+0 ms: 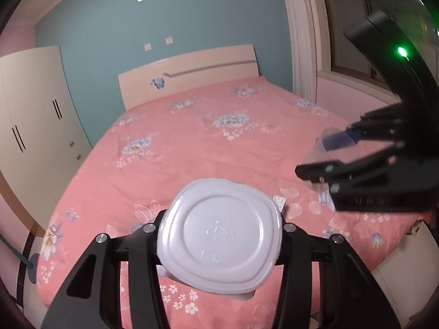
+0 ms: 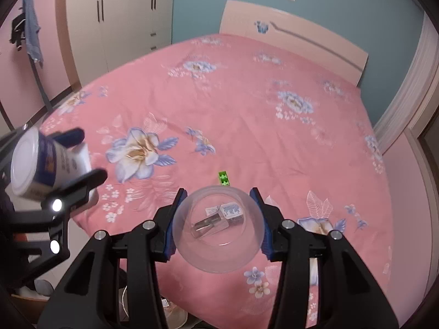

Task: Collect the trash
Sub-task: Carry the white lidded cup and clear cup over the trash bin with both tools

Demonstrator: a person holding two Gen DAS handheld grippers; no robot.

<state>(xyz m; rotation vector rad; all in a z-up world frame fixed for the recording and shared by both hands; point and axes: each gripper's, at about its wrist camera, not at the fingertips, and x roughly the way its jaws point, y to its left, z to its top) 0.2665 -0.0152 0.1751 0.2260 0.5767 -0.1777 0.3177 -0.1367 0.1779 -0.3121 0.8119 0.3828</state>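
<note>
My left gripper is shut on a white plastic cup, its base facing the camera; it also shows in the right wrist view with a blue label. My right gripper is shut on a clear plastic cup held above the pink floral bed; it also shows in the left wrist view. Through the clear cup I see a small white packet and a wrapper on the bed. A small green piece lies just beyond.
A cream wardrobe stands left of the bed, a headboard at the far end, a curtain and window at right. Clothes hang on a stand. Below the bed's near edge there are objects on the floor.
</note>
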